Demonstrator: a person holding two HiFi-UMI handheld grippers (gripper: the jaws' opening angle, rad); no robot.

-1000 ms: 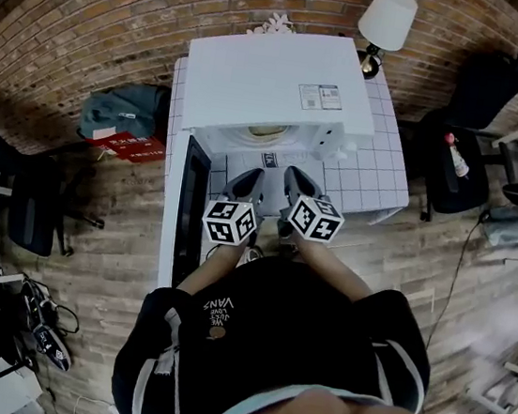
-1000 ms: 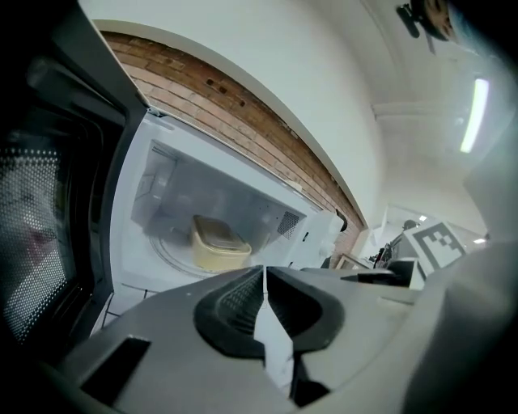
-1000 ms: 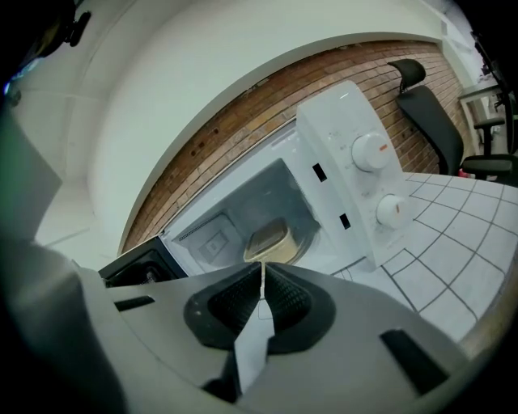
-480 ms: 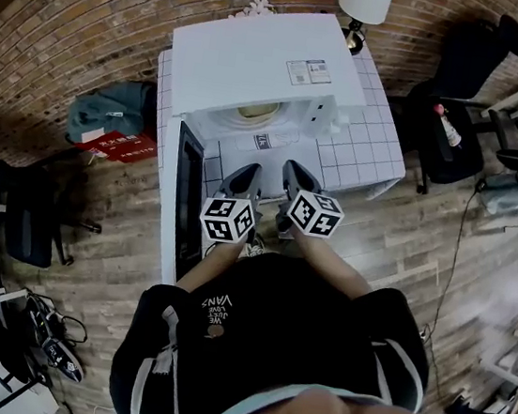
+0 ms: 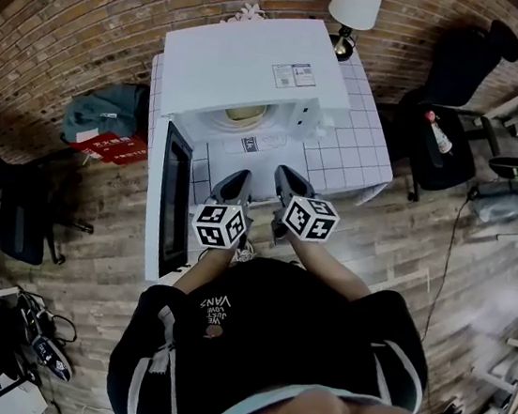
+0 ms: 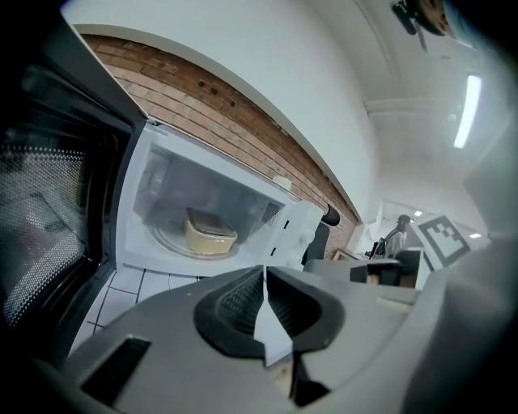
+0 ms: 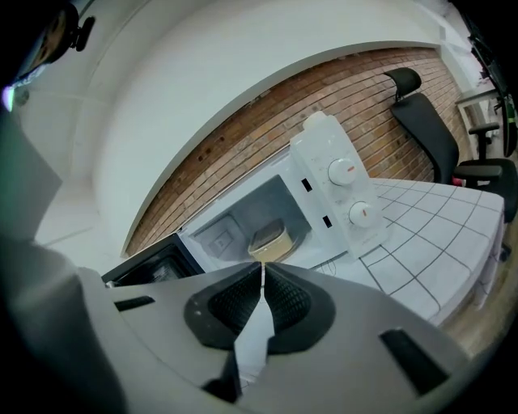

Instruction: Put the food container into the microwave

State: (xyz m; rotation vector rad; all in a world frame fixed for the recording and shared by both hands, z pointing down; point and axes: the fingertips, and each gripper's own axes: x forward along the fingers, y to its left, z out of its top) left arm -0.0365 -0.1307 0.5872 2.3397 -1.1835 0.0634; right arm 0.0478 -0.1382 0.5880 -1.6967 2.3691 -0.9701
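The beige food container [image 5: 245,114] sits on the turntable inside the white microwave [image 5: 249,63], also seen as the container [image 6: 209,232] and the container [image 7: 271,240] in the gripper views. The microwave door [image 5: 170,201] stands swung open to the left. My left gripper [image 5: 234,183] and right gripper [image 5: 284,178] hover side by side in front of the cavity, clear of the container. The left gripper [image 6: 264,272] is shut on nothing, and so is the right gripper [image 7: 263,273].
The microwave stands on a white tiled table [image 5: 356,153]; its control panel [image 7: 346,194] has two knobs. A lamp [image 5: 355,1] stands at the table's back right. A black chair [image 5: 462,62] is at the right, a bag [image 5: 111,108] on the floor at the left.
Both grippers have drawn back from the microwave opening toward the person. The container stays on the turntable and the door is still open.
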